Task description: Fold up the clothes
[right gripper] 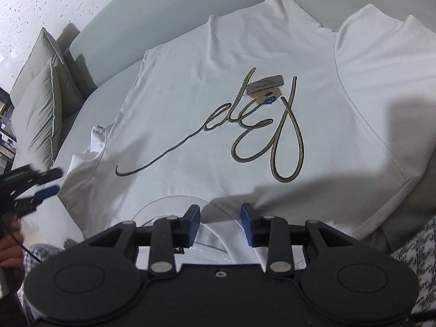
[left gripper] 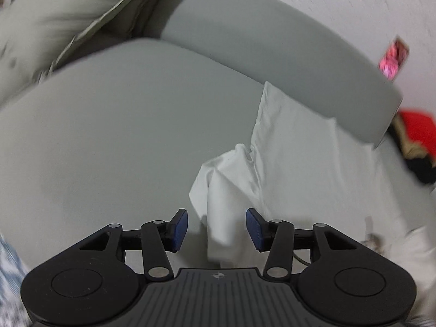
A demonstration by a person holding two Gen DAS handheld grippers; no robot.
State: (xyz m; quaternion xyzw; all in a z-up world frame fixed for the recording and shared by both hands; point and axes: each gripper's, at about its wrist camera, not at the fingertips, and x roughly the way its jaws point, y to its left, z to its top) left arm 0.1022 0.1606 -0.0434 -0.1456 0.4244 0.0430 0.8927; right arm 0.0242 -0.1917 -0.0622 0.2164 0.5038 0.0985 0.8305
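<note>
A white T-shirt with gold script and a brown hang tag lies spread on the grey sofa seat, collar nearest the right wrist camera. My right gripper hovers over the collar. Its blue pads stand apart and the fabric lies flat between them, unpinched. My left gripper is open too. A crumpled white sleeve sits just beyond and between its fingers without touching the pads. In the right wrist view the left gripper is off the shirt's left edge, beside that sleeve.
Grey-green cushions lean against the sofa back at the left end. A white textured wall is behind. A red and dark heap lies past the sofa's right end. Patterned fabric and a person's hand are close to the cameras.
</note>
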